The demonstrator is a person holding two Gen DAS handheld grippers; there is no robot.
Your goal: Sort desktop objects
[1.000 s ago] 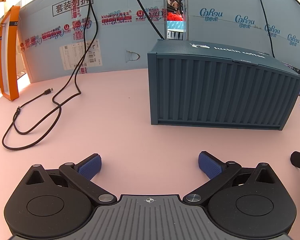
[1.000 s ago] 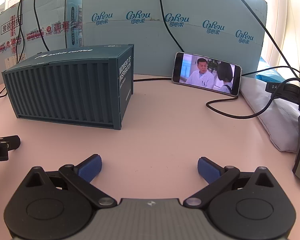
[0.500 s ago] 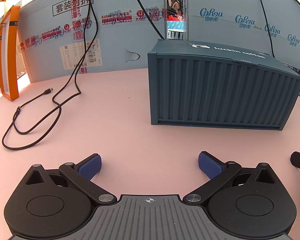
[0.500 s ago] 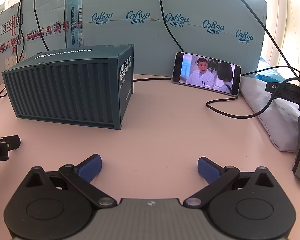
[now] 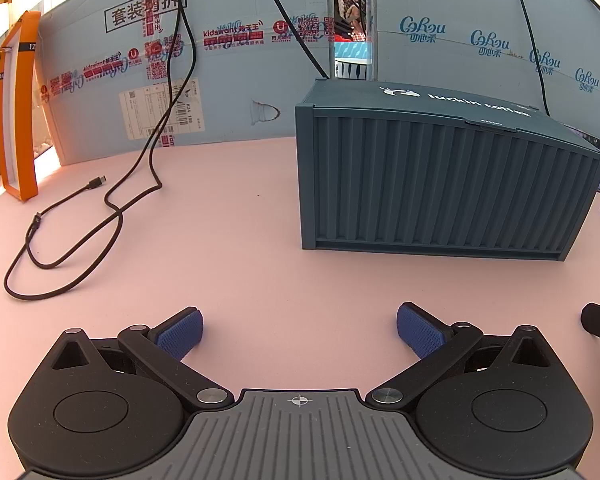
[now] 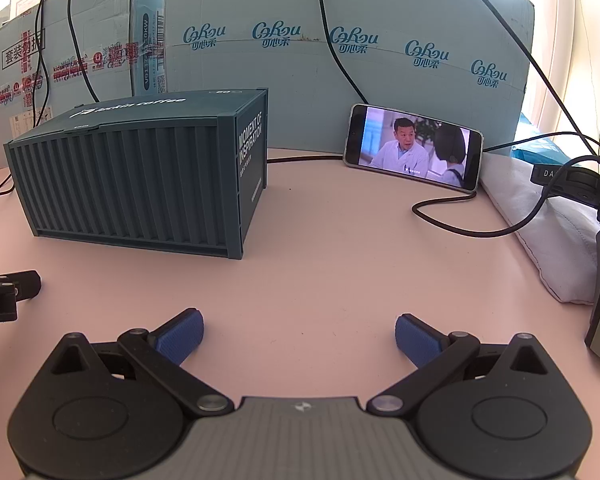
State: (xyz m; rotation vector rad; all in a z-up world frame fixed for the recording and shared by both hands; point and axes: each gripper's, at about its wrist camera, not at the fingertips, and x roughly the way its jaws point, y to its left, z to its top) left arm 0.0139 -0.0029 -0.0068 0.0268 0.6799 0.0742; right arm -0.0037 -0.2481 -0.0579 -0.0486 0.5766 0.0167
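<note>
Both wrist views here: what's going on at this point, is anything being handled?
Nothing is held. The left gripper and right gripper both sit low over the pink tabletop, jaws wide open and empty. Ahead stands the dark teal ribbed container-shaped box, closed and untouched. A black loose cable lies to its left; a smartphone playing video leans against a pale blue carton on its right. Sorting looks not yet started.

Ribbed teal box (image 5: 440, 184), pink table (image 5: 240, 260)

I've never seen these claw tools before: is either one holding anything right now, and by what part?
Nothing is held. The left gripper and the right gripper both stand wide open over the bare pink table, short of the dark blue container box.
</note>
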